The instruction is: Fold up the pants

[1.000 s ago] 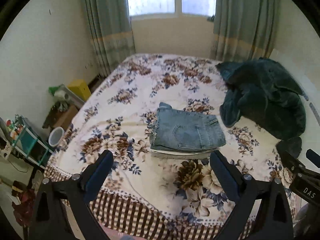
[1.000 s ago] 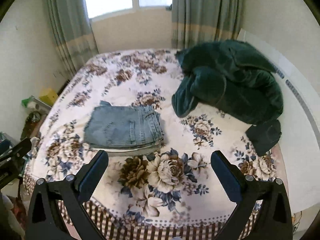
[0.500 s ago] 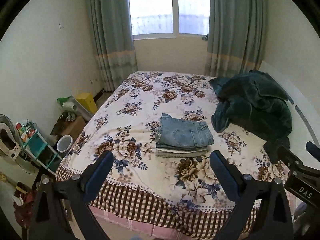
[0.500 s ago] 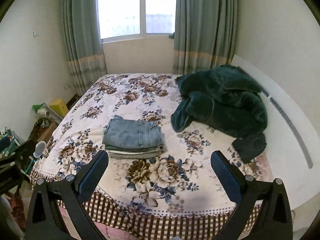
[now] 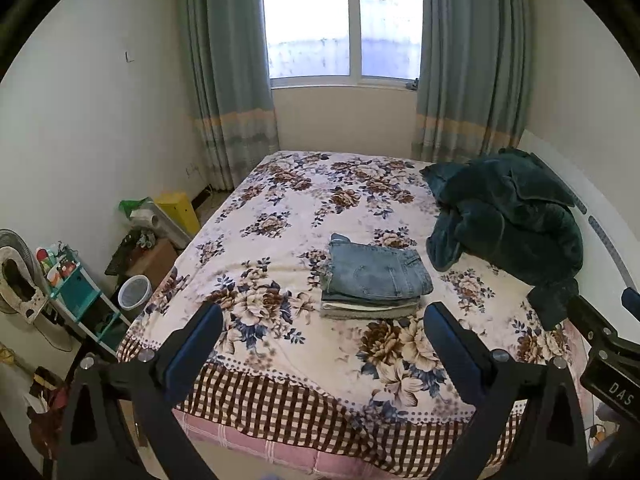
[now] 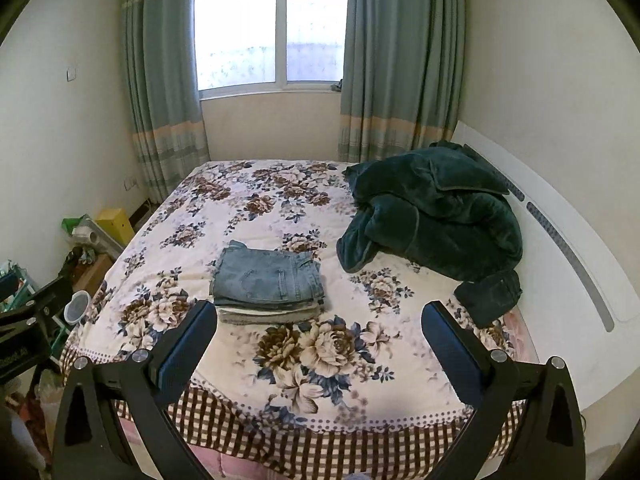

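Folded blue jeans (image 5: 376,270) lie on top of a small stack of folded clothes near the middle of the floral bed (image 5: 288,344); they also show in the right wrist view (image 6: 268,276). My left gripper (image 5: 320,344) is open and empty, held back beyond the bed's foot edge. My right gripper (image 6: 320,344) is open and empty too, well short of the stack. The right gripper's body (image 5: 604,356) shows at the left view's right edge, and the left gripper's body (image 6: 28,328) at the right view's left edge.
A crumpled dark green blanket (image 5: 508,220) lies on the bed's right side by a white headboard (image 6: 568,240). Left of the bed stand a teal shelf (image 5: 76,292), a bucket (image 5: 134,292), a yellow box (image 5: 178,210) and clutter. Curtains and a window are behind.
Both grippers have pulled back and up away from the bed; the folded stack looks smaller and farther. Both stay open and empty. The stack has not moved.
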`<state>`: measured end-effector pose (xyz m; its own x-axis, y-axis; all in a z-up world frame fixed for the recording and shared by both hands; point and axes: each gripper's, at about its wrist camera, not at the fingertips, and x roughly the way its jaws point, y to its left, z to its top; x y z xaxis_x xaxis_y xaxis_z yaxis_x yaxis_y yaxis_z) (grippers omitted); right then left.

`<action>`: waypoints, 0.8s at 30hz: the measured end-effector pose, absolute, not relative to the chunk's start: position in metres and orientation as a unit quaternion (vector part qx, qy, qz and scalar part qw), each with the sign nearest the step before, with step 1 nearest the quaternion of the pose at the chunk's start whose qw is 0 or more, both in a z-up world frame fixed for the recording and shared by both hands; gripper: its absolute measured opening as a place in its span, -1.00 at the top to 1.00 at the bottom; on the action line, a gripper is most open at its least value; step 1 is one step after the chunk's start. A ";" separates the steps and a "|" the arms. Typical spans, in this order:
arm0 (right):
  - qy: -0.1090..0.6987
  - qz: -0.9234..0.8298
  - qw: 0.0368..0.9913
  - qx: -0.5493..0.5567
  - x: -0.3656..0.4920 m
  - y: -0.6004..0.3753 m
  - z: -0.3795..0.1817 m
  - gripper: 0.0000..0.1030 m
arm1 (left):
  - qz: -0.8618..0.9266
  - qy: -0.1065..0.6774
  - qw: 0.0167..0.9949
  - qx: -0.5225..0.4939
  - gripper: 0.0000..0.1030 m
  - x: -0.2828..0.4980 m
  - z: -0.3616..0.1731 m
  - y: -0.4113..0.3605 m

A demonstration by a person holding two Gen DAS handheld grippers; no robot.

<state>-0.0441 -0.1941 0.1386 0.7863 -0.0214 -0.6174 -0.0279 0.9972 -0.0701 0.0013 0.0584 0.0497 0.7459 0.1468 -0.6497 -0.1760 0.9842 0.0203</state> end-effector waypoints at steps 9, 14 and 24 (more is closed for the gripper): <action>0.327 0.005 0.944 -0.036 -0.043 -0.194 0.140 -1.00 | 0.090 0.345 0.934 -0.016 -0.99 -0.001 0.051 0.060; 0.329 0.012 0.944 -0.038 -0.038 -0.189 0.140 -1.00 | 0.086 0.338 0.937 -0.015 -0.99 -0.002 0.053 0.061; 0.326 0.015 0.945 -0.034 -0.034 -0.186 0.143 -1.00 | 0.085 0.338 0.937 -0.013 -0.99 -0.001 0.055 0.064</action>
